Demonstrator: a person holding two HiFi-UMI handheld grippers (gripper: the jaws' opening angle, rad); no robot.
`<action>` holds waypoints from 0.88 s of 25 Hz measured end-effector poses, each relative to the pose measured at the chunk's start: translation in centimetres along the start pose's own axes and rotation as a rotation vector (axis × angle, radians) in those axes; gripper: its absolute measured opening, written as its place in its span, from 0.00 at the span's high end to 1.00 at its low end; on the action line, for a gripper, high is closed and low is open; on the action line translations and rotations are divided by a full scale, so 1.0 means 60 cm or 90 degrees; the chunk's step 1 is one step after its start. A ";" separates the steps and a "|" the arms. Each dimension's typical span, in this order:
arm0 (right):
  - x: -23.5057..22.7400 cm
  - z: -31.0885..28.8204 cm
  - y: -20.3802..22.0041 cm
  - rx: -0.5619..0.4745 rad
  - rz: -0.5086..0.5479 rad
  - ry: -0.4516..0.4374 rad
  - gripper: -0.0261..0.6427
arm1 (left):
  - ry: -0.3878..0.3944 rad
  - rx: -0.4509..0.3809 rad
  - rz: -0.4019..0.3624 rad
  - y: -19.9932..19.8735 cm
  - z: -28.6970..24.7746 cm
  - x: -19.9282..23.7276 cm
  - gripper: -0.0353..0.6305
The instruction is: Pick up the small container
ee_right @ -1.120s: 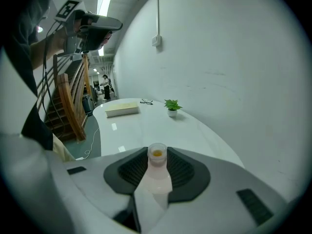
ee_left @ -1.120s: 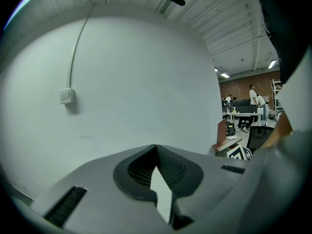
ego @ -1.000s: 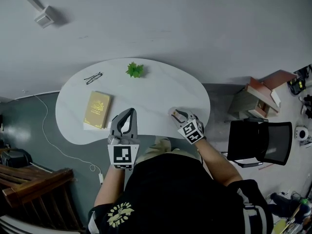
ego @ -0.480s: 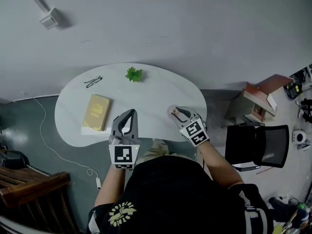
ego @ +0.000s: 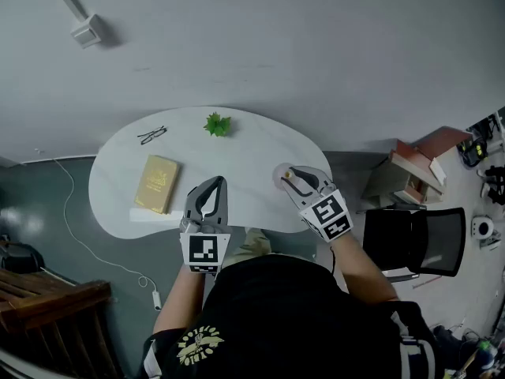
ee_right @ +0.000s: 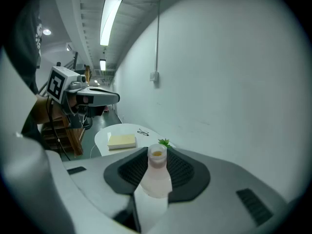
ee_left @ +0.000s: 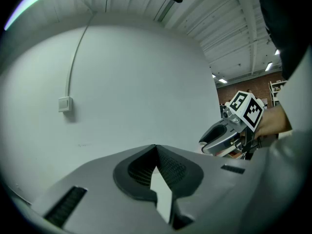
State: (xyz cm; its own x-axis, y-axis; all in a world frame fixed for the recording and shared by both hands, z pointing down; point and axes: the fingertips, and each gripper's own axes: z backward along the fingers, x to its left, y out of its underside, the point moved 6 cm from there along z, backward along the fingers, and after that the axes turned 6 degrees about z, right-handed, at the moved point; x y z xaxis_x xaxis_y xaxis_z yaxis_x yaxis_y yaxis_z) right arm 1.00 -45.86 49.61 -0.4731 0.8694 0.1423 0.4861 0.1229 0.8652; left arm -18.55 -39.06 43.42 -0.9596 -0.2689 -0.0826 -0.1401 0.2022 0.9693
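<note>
Right hand-held gripper [ee_right: 157,154] clamps small container [ee_right: 156,179]; book [ego: 157,182] cover print unreadable.

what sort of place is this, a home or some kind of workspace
Likely an office or lab-type workspace rather than a home: a black office chair stands beside the white table, a long strip light runs overhead, and boxes sit off to the side.

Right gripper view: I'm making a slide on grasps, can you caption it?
Close-up: the right gripper shut on the small container, with the white table, book and glasses behind.
</note>
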 end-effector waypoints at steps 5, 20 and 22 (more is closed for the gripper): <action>-0.005 0.032 -0.034 -0.016 0.002 -0.001 0.76 | 0.004 -0.008 -0.003 -0.007 -0.001 -0.010 0.94; -0.008 0.071 -0.039 -0.015 0.003 0.013 0.76 | 0.018 -0.014 -0.004 -0.011 -0.001 -0.033 0.94; -0.008 0.070 -0.040 -0.016 0.002 0.014 0.76 | 0.017 -0.013 -0.005 -0.010 -0.001 -0.031 0.94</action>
State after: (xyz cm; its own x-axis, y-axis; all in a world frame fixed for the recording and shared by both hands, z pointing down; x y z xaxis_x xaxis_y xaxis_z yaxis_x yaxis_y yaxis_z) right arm 3.14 -44.57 45.47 -0.4880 0.8589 0.1552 0.4685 0.1077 0.8769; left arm -16.65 -38.72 42.98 -0.9518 -0.2950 -0.0840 -0.1420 0.1812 0.9731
